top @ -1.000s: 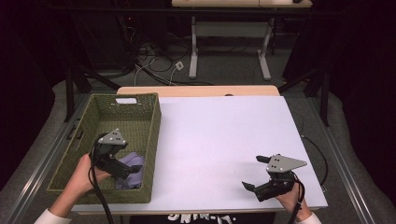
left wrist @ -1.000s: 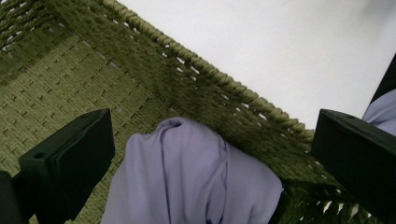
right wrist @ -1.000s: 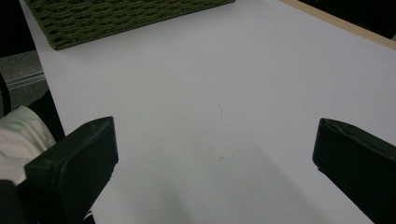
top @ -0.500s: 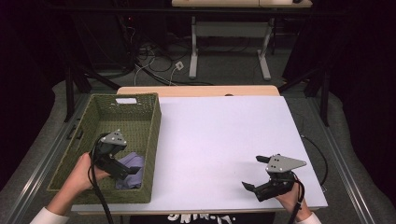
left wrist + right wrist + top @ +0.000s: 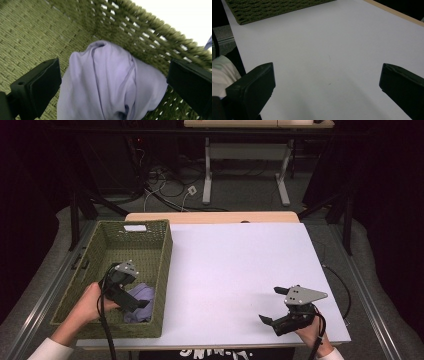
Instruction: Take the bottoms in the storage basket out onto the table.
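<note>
A crumpled lavender cloth (image 5: 141, 301) (image 5: 110, 82) lies in the near right corner of the green woven basket (image 5: 105, 251), against its right wall. My left gripper (image 5: 136, 299) (image 5: 113, 82) is inside the basket, open, its jaws wide on either side of the cloth and not closed on it. My right gripper (image 5: 274, 306) (image 5: 327, 85) hovers open over the white table (image 5: 240, 265) near its front right edge, nothing between its jaws.
The basket's wall (image 5: 150, 32) rises just behind the cloth. In the right gripper view the basket (image 5: 274, 8) shows at the far left of the table. Beyond the table are cables (image 5: 165, 185) and desk legs (image 5: 207, 170) on the floor.
My left gripper has moved slightly lower and nearer the cloth inside the basket. The right gripper has stayed where it was.
</note>
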`<action>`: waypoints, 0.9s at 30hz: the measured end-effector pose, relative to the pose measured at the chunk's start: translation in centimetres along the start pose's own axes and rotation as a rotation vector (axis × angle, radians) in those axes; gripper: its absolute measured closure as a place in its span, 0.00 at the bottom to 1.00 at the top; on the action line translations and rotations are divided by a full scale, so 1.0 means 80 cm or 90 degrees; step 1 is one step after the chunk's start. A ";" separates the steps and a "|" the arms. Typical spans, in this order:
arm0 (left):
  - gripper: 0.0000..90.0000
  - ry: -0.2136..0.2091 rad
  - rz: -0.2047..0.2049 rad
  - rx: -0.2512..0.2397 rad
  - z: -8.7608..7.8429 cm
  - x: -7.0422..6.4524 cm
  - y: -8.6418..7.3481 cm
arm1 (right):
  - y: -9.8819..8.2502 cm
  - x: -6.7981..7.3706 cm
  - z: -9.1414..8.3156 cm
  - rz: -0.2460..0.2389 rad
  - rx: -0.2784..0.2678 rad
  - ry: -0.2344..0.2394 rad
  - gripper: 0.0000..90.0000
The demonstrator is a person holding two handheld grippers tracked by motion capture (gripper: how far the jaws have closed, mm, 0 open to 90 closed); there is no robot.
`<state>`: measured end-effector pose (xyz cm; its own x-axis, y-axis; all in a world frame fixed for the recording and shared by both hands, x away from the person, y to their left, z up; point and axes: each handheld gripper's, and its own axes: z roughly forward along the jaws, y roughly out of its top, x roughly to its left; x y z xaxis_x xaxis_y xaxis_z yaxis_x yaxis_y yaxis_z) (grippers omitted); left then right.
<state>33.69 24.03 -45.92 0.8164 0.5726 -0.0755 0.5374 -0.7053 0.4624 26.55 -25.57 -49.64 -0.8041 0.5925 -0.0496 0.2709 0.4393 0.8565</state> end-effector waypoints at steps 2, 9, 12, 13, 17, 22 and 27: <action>0.00 -0.001 0.000 0.007 0.002 0.000 0.000 | 0.000 0.000 0.000 -0.001 0.001 -0.001 0.00; 0.00 -0.003 0.000 0.040 0.012 0.006 0.002 | 0.000 0.003 0.000 -0.005 0.003 -0.002 0.00; 0.00 -0.004 -0.005 0.051 0.015 0.009 0.001 | 0.000 0.003 0.000 -0.006 0.002 -0.002 0.00; 0.00 -0.006 -0.006 0.054 0.016 0.010 0.001 | 0.000 0.002 0.000 -0.004 0.002 -0.002 0.00; 0.00 -0.012 -0.009 0.069 0.022 0.011 0.000 | -0.001 0.001 0.001 -0.002 0.003 -0.002 0.00; 0.00 -0.025 -0.011 0.088 0.030 0.013 0.001 | -0.001 0.000 0.000 -0.001 0.003 -0.003 0.00; 0.00 -0.025 -0.005 0.101 0.034 0.014 0.002 | -0.001 0.000 0.000 -0.001 0.001 -0.005 0.00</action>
<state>35.29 23.43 -48.30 0.8177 0.5641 -0.1149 0.5684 -0.7593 0.3169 26.52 -25.62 -49.69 -0.8006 0.5966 -0.0555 0.2695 0.4412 0.8560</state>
